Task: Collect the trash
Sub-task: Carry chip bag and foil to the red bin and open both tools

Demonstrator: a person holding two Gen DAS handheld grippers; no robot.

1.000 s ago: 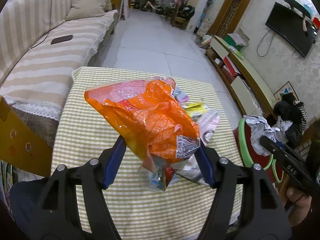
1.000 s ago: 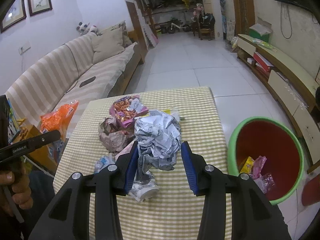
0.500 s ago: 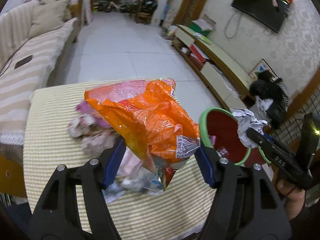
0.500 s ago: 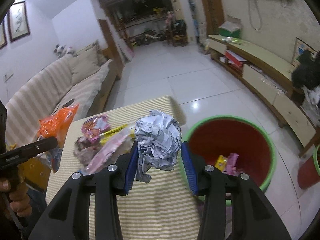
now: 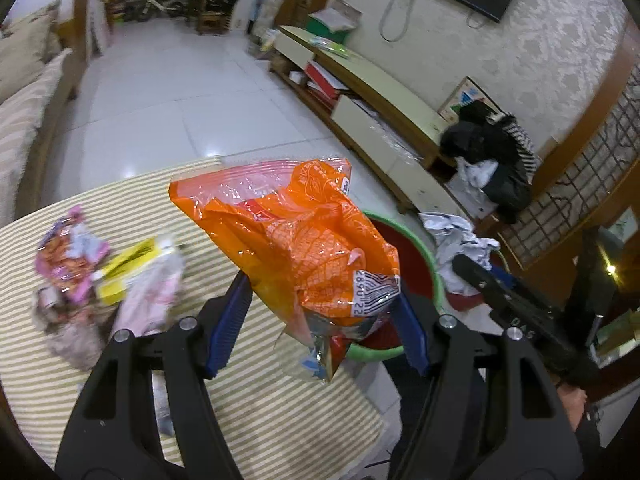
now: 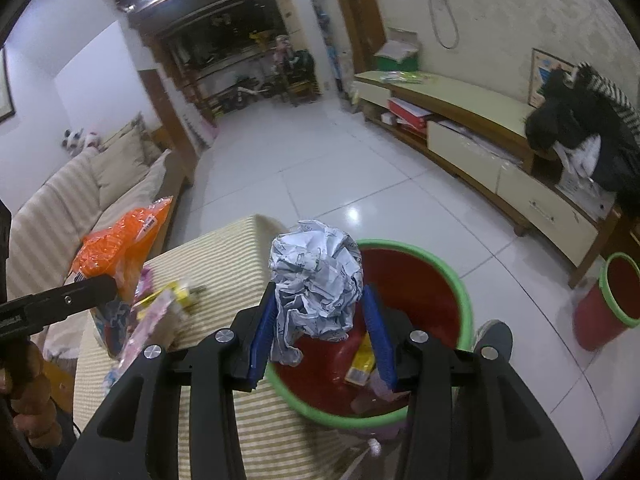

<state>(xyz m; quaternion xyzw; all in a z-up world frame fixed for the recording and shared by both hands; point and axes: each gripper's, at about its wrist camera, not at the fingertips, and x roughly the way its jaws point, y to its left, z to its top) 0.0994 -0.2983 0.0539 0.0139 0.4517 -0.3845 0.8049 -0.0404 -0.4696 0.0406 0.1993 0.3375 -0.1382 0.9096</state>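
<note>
We had both tools loaded. The left gripper [image 5: 324, 312] was clamped on an orange snack bag [image 5: 296, 240], pads biting its lower crumpled end near the barcode, the bag standing up over the edge of the striped table [image 5: 280, 420] with the bin partly behind it. The right gripper [image 6: 320, 340] was clenched on a crumpled paper ball [image 6: 316, 280], held in the air at the near rim of the red bin [image 6: 424, 292] with the green lip, which sat on the floor just beside the table.

Handling, as we judged it: the bag looked light, thin, crinkly film, slick, and mostly empty, so it flopped and could slip out of a loose pinch; best taken where it was bunched, not by a single flat layer. The paper ball looked very light, springy, not fragile; a squeeze across its middle was enough, and it should drop freely once let go.

More wrappers [image 5: 132, 276] lay on the table, pink and yellow, blurred, and we could not tell each apart. They looked flat and flimsy, so we judged an edge or a raised fold the place to pinch. A few pieces already lay in the bin.
</note>
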